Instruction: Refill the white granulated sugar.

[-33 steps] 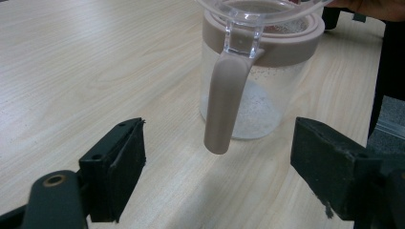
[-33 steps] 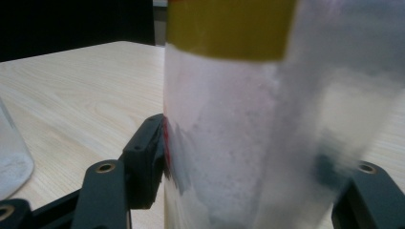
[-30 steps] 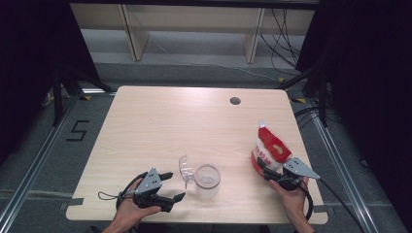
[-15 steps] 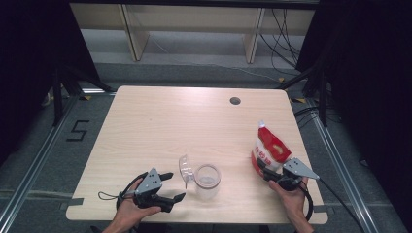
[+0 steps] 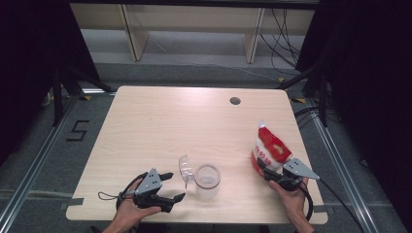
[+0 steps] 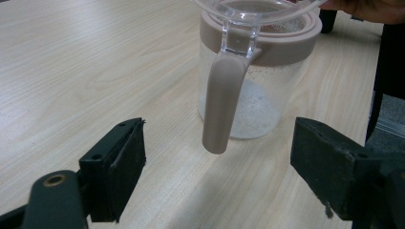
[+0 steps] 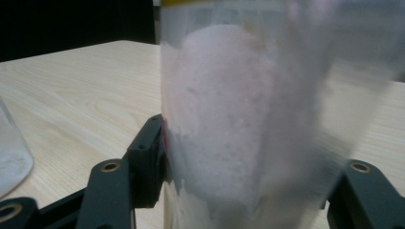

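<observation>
Dark curtains ring a pale wood bench (image 5: 160, 121) with little on it. Left claw (image 5: 171, 186) sits released at the near edge, jaws spread wide and aimed at the clear jar (image 5: 207, 181), whose flip lid (image 5: 185, 169) stands open; the beige latch tab (image 6: 220, 98) hangs between the jaws, untouched, and a thin layer of white grains lies in the bottom. Right claw (image 5: 263, 167) has just been closing around the red-and-white bag (image 5: 270, 149) standing near the right edge; the left pad (image 7: 154, 143) touches the pouch, so it reads as grasped. Likely next: lift the bag and pour into the jar.
</observation>
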A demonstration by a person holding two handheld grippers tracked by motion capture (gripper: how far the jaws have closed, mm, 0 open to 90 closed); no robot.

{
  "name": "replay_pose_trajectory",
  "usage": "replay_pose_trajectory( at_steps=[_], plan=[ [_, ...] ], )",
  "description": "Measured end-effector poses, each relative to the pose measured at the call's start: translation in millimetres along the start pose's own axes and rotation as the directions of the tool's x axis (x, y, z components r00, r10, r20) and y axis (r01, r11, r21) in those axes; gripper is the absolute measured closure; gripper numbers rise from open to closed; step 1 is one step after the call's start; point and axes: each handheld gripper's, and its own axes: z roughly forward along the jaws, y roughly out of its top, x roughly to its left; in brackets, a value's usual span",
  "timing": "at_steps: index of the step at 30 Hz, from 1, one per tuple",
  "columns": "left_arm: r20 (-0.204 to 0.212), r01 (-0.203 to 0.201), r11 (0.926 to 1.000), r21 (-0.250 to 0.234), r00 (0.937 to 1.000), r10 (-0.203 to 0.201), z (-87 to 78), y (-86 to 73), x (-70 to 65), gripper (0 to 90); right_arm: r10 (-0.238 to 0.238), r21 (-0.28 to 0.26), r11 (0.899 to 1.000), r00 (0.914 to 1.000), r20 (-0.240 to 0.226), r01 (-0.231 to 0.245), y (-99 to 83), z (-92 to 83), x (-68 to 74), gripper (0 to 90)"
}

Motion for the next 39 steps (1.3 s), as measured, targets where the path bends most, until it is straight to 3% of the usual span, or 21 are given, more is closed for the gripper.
replay_pose_trajectory(
  at_steps=[2,3,5,8,9,12,15,16,17,20,21,22,23,26,27,28,29,30,32,36,39],
  plan=[
    [0.000,0.000,1.0000,0.000,1.0000,0.000,0.0,-0.1,0.0,19.0,-0.002,-0.016,1.000,0.9999,0.013,0.002,0.7,0.9,1.9,42.0],
    [-0.003,-0.011,0.9999,0.002,0.9999,0.011,-0.3,0.1,0.5,19.1,-0.011,0.021,1.000,0.9999,-0.013,0.011,1.7,-0.9,0.5,42.2],
    [-0.002,-0.003,1.0000,0.001,1.0000,0.003,-0.2,-0.1,0.2,19.1,-0.001,0.032,0.999,0.9999,0.016,0.000,1.8,-2.2,1.0,42.6],
    [-0.001,0.000,1.0000,0.001,1.0000,0.000,-0.1,-0.1,0.0,19.3,-0.006,0.031,1.000,0.9998,0.017,0.005,2.1,-2.3,1.4,43.0],
    [-0.001,0.000,1.0000,0.000,1.0000,0.000,-0.1,-0.1,-0.1,19.3,-0.002,0.008,1.000,0.9999,0.012,0.002,1.9,-1.2,2.0,43.3],
    [-0.003,-0.004,1.0000,0.002,1.0000,0.004,-0.3,0.0,0.0,19.9,0.002,0.025,1.000,1.0000,0.005,-0.002,2.9,-3.0,1.2,43.8],
    [-0.002,-0.001,1.0000,-0.004,1.0000,0.001,-0.4,0.2,0.1,19.8,-0.028,0.022,0.999,0.9996,0.002,0.028,4.4,-3.3,0.4,44.1],
    [-0.010,-0.004,1.0000,-0.001,0.9999,0.004,-1.0,0.3,0.1,19.9,-0.041,0.051,0.998,0.9991,0.007,0.041,5.5,-4.5,0.4,44.2],
    [-0.008,-0.003,1.0000,-0.002,1.0000,0.003,-1.0,0.2,0.3,19.9,-0.037,0.043,0.998,0.9993,0.003,0.037,5.4,-4.9,1.2,44.3],
    [-0.009,-0.002,1.0000,-0.001,1.0000,0.002,-1.4,0.3,0.5,19.9,-0.092,0.045,0.995,0.9957,-0.010,0.093,7.8,-4.9,3.1,44.5],
    [-0.010,-0.008,1.0000,-0.001,0.9999,0.008,-1.6,0.5,0.8,19.9,-0.091,0.042,0.995,0.9958,0.001,0.091,8.1,-5.5,4.9,44.6],
    [-0.009,-0.018,0.9998,-0.002,0.9998,0.018,-1.8,0.8,1.3,19.9,-0.128,0.053,0.990,0.9917,0.012,0.127,9.2,-6.0,4.6,44.7],
    [-0.006,-0.016,0.9998,-0.008,0.9999,0.016,-1.4,0.7,1.5,19.9,-0.120,0.065,0.991,0.9926,0.017,0.119,9.7,-7.0,7.7,44.7],
    [-0.008,-0.022,0.9998,-0.002,0.9997,0.022,-2.1,0.8,2.4,19.9,-0.195,0.077,0.978,0.9806,0.019,0.193,11.7,-7.3,9.7,45.0],
    [-0.008,-0.015,0.9999,-0.004,0.9998,0.015,-2.1,0.6,2.2,19.8,-0.205,0.088,0.975,0.9787,0.001,0.204,12.4,-6.7,11.3,45.1],
    [-0.006,0.001,1.0000,-0.009,1.0000,-0.001,-1.7,0.3,1.2,19.9,-0.213,0.071,0.975,0.9769,0.013,0.212,12.9,-7.2,13.0,45.1],
    [-0.002,0.006,1.0000,-0.007,1.0000,-0.006,-1.6,0.1,1.3,19.8,-0.216,0.088,0.973,0.9762,0.018,0.214,12.7,-8.1,14.8,45.2],
    [0.000,-0.003,1.0000,-0.004,1.0000,0.003,-2.0,0.4,2.0,19.8,-0.219,0.092,0.972,0.9755,0.018,0.217,12.7,-8.1,16.4,45.2],
    [-0.005,-0.002,1.0000,-0.008,1.0000,0.002,-2.1,0.3,2.0,19.8,-0.258,0.080,0.963,0.9661,-0.003,0.258,14.3,-8.1,16.1,45.4],
    [-0.001,0.006,0.9999,-0.011,1.0000,-0.006,-1.5,0.2,1.7,19.8,-0.256,0.078,0.964,0.9665,0.014,0.255,15.9,-11.1,20.0,45.5],
    [-0.003,0.001,0.9999,-0.012,1.0000,-0.001,-1.5,0.0,1.8,19.8,-0.304,0.076,0.950,0.9524,0.015,0.302,17.8,-12.1,19.0,45.6]
  ],
)
